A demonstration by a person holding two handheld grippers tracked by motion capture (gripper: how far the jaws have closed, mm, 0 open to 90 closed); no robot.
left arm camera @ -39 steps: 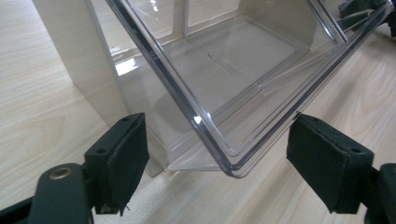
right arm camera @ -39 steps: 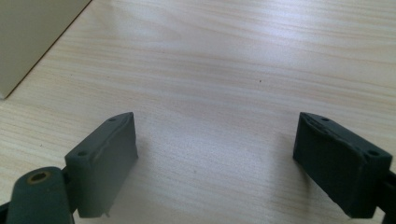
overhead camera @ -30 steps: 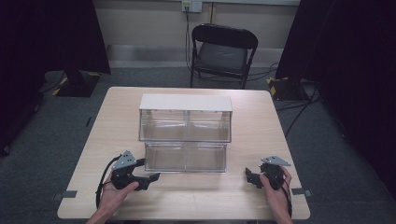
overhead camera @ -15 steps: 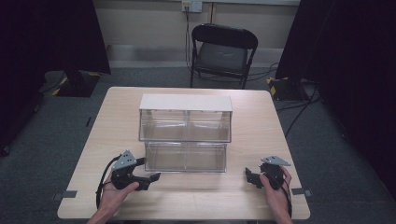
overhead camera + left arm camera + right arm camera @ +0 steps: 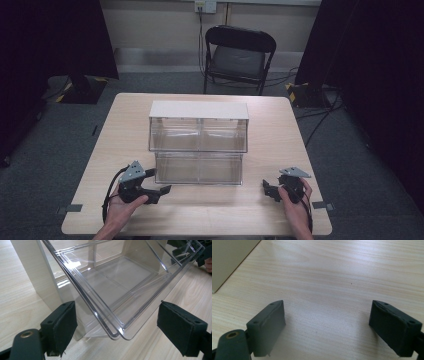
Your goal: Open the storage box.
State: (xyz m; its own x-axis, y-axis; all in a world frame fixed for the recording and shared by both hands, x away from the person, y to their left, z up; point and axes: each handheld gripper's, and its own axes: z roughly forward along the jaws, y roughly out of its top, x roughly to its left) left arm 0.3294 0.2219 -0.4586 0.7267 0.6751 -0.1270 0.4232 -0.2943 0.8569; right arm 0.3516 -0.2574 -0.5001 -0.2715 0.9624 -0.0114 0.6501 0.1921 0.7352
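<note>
— Item: clear plastic two-tier drawer cabinet with white top (image 5: 198, 142). Position?
— Mid-table; lower drawer corner between the left gripper (image 5: 116, 325)'s wide jaws.
— Right gripper (image 5: 327, 325)?
— Wide, empty, cabinet at its 10 o'clock.
— Setting?
— Light wooden table (image 5: 280, 125); black folding chair (image 5: 239, 57) at 12 o'clock.

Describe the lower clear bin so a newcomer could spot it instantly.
On the wooden table stands a two-tier clear organizer with a white top. The lower clear bin is the bottom tier, nearest the person, tilted open toward the left gripper; unlike the upper tier, it juts forward.
</note>
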